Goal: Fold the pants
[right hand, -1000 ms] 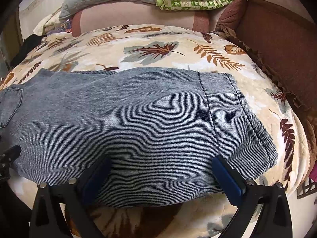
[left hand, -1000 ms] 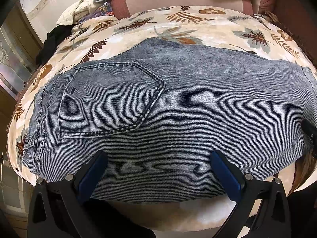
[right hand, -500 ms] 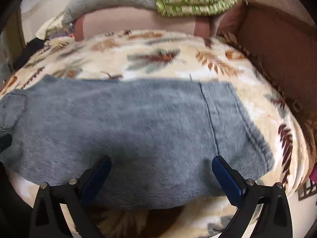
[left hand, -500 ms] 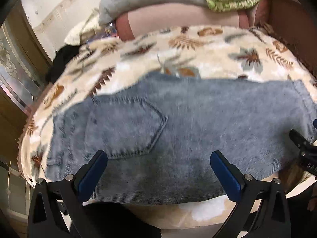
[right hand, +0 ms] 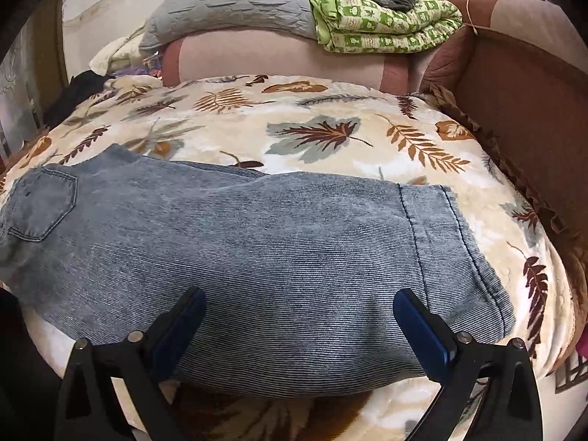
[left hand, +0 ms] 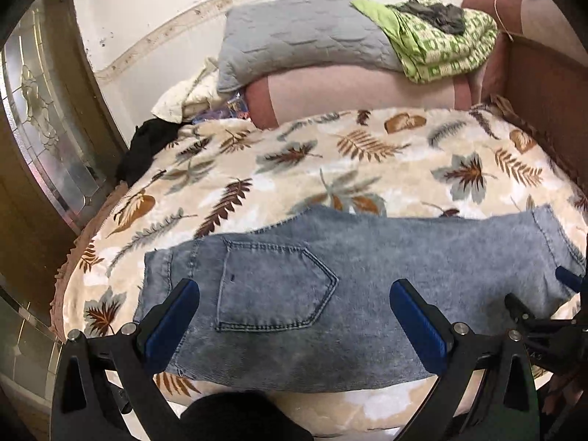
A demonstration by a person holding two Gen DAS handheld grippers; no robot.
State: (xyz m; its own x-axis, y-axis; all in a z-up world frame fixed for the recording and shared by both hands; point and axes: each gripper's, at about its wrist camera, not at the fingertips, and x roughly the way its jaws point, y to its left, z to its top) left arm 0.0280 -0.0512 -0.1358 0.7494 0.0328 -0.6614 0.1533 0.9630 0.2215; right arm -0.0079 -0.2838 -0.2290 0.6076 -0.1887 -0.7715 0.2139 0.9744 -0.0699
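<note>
Folded blue denim pants (left hand: 367, 275) lie flat across the leaf-print blanket (left hand: 367, 154), back pocket (left hand: 272, 286) up at the left end, hem (right hand: 444, 242) at the right end. My left gripper (left hand: 294, 316) hangs open above the pocket end, nothing between its blue pads. Over the hem half, my right gripper (right hand: 299, 327) is open too, clear of the cloth. The right gripper's tip (left hand: 567, 283) also shows at the right edge of the left wrist view.
A grey pillow (left hand: 301, 40) and a green folded quilt (right hand: 382, 22) rest on a pink bolster (left hand: 360, 92) at the back. A brown sofa arm (right hand: 522, 95) bounds the right side. A glass-panelled door (left hand: 47, 128) and dark clothing (left hand: 143, 150) stand at left.
Both grippers have drawn back and up from the pants, so more of the blanket and the back of the bed shows. The pants lie as before.
</note>
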